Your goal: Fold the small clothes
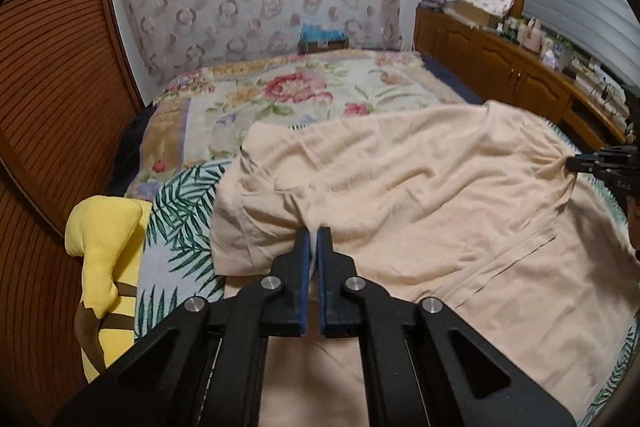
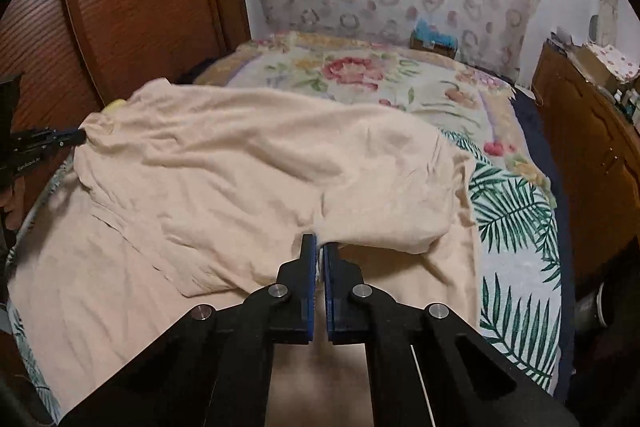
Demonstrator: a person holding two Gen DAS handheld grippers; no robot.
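Observation:
A cream garment (image 1: 400, 179) lies spread and rumpled on the bed, its upper layer lifted into a loose fold. In the left wrist view my left gripper (image 1: 314, 231) is shut on the garment's near edge, with cloth bunched at the blue pads. My right gripper (image 1: 573, 163) shows at the right edge of that view, pinching another corner of the cloth. The right wrist view has the right gripper (image 2: 320, 239) shut on a fold of the garment (image 2: 240, 163). There the left gripper (image 2: 82, 137) grips the far left corner, and cloth gathers into it.
A palm-leaf sheet (image 1: 180, 211) lies under the garment, and a floral blanket (image 1: 300, 95) covers the far half of the bed. A yellow plush toy (image 1: 108, 259) leans at the bed's left edge by a wooden panel wall. Cluttered wooden cabinets (image 1: 500, 63) line the right side.

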